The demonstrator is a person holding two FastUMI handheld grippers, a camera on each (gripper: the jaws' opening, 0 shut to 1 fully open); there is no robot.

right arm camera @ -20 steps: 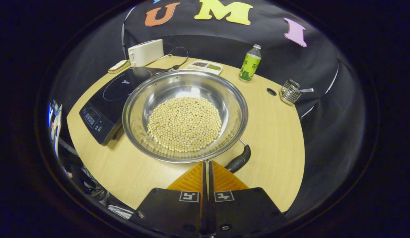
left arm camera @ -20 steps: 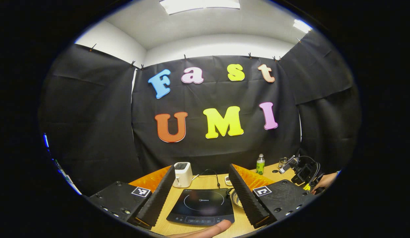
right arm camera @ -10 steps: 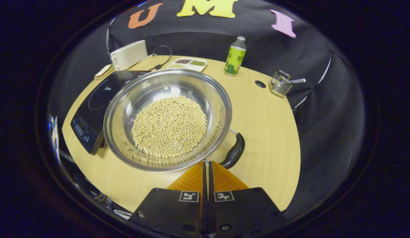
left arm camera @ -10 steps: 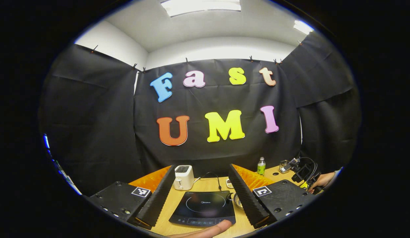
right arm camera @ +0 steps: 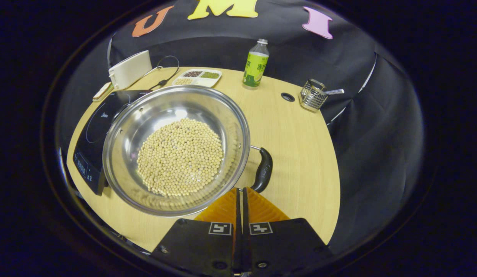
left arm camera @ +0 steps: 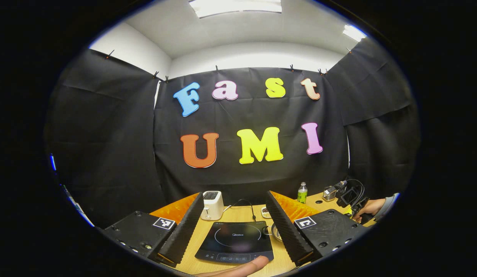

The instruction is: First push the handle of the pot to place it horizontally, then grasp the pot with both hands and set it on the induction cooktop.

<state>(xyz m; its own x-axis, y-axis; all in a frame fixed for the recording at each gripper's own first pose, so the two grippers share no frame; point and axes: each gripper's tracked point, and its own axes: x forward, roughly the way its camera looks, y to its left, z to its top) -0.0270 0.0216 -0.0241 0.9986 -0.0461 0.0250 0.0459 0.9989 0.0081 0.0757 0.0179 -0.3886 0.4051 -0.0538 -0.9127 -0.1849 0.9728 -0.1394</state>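
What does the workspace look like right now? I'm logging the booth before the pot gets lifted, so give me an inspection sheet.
Surface: round wooden table.
Job's things: steel pot holding pale beans, beside the induction cooktop, not on it; black handle at the pot's near right.
Clutter: white toaster, divided snack tray, green bottle, wire basket.
Grippers: right gripper shut, tips near the pot's rim and handle; left gripper open, held above the cooktop.
Cables: black cord by the toaster.
Surroundings: black cloth walls, ceiling lights; a fingertip at the left gripper view's bottom.
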